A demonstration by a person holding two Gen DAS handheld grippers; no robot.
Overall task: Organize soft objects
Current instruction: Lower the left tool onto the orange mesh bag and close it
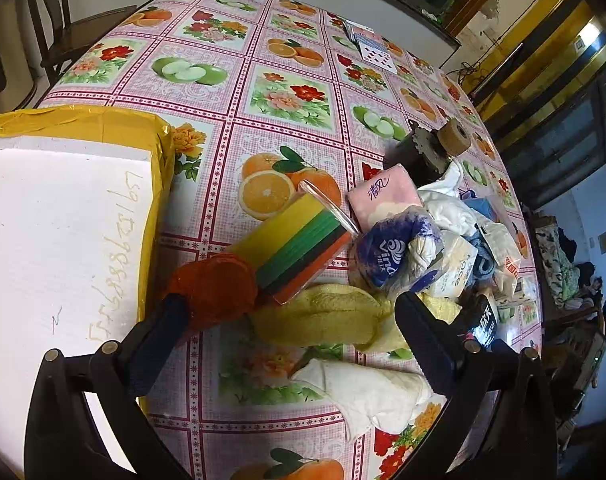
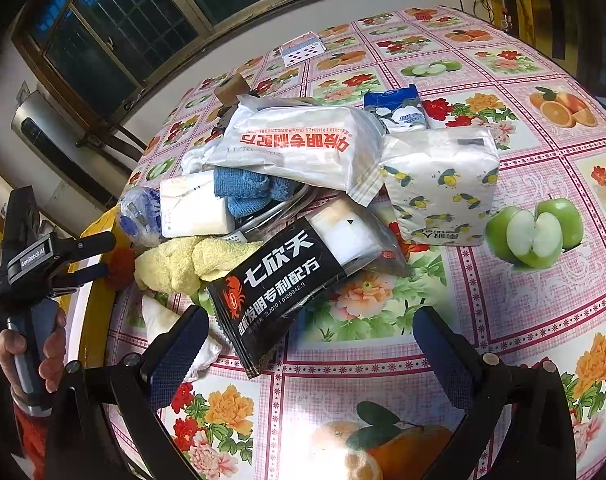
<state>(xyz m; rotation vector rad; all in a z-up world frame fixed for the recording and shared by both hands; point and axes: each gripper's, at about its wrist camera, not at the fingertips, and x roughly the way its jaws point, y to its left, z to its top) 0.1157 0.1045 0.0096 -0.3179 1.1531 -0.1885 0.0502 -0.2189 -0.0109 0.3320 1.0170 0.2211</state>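
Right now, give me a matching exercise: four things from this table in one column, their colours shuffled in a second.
Things:
1. towel
2. crab-logo packet
3. scrubber
4. folded cloth

Colours:
A. blue
B. red-orange
C. pale yellow
D. black

Pairs: 1-C, 2-D, 3-B, 4-A
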